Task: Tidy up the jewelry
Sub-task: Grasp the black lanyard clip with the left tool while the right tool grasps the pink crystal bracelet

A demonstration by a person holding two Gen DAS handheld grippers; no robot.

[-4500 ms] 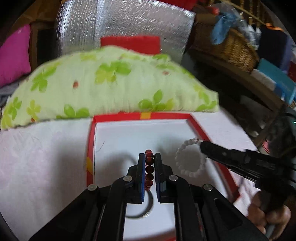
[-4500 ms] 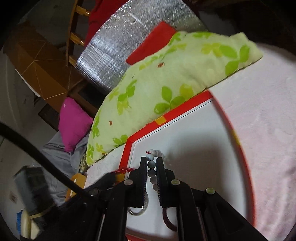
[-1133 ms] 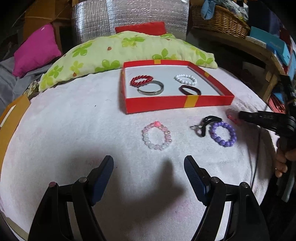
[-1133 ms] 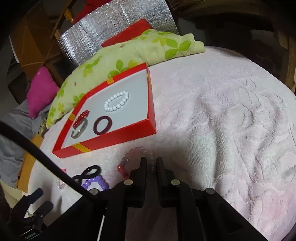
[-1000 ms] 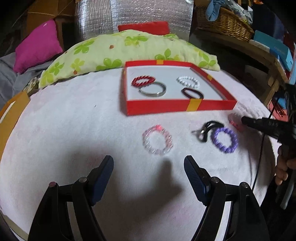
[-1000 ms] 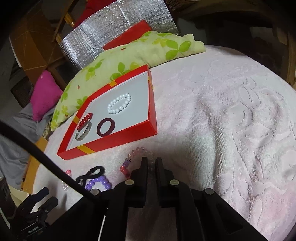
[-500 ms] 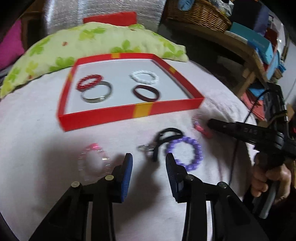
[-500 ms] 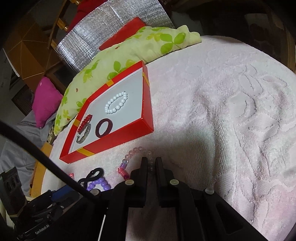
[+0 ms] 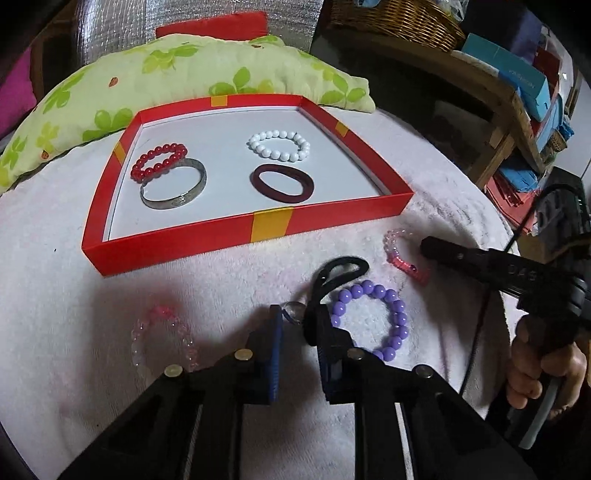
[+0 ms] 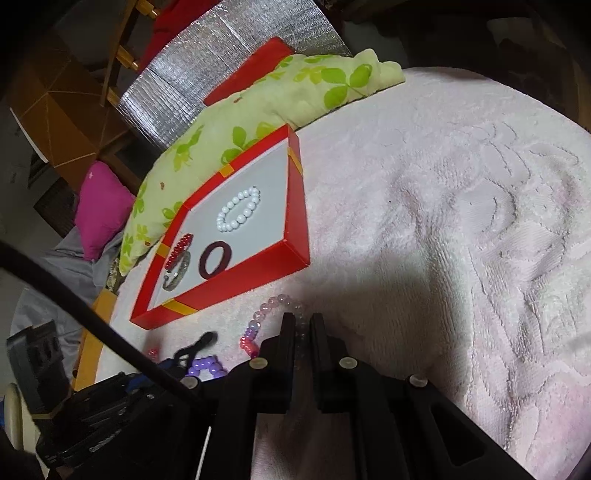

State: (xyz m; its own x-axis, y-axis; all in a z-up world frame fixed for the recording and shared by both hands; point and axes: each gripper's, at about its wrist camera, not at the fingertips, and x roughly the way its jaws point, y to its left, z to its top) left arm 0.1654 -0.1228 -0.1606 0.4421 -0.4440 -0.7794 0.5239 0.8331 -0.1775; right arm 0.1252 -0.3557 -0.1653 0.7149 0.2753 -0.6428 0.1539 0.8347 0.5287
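Note:
A red box (image 9: 271, 224) holds a red bead bracelet (image 9: 159, 161), a metal bangle (image 9: 173, 189), a white bead bracelet (image 9: 279, 146) and a dark red band (image 9: 282, 184). On the white towel in front lie a black cord with a clear bead (image 9: 334, 275), a purple bead bracelet (image 9: 373, 317), a pale pink bracelet (image 9: 162, 341) and a pink-and-red bracelet (image 9: 400, 254). My left gripper (image 9: 295, 319) is partly open around the cord's clear bead. My right gripper (image 10: 303, 328) is nearly shut on the pink-and-red bracelet (image 10: 273, 317).
A green leaf-print pillow (image 9: 184, 70) lies behind the box. A silver foil mat (image 10: 221, 66) and a magenta cushion (image 10: 99, 206) are beyond it. Shelves with a wicker basket (image 9: 399, 18) stand at the right. The towel (image 10: 461, 221) spreads wide to the right.
My left gripper has moved forward and right to the black cord and narrowed its jaws around the clear bead. My right gripper has stayed at the pink-and-red bracelet.

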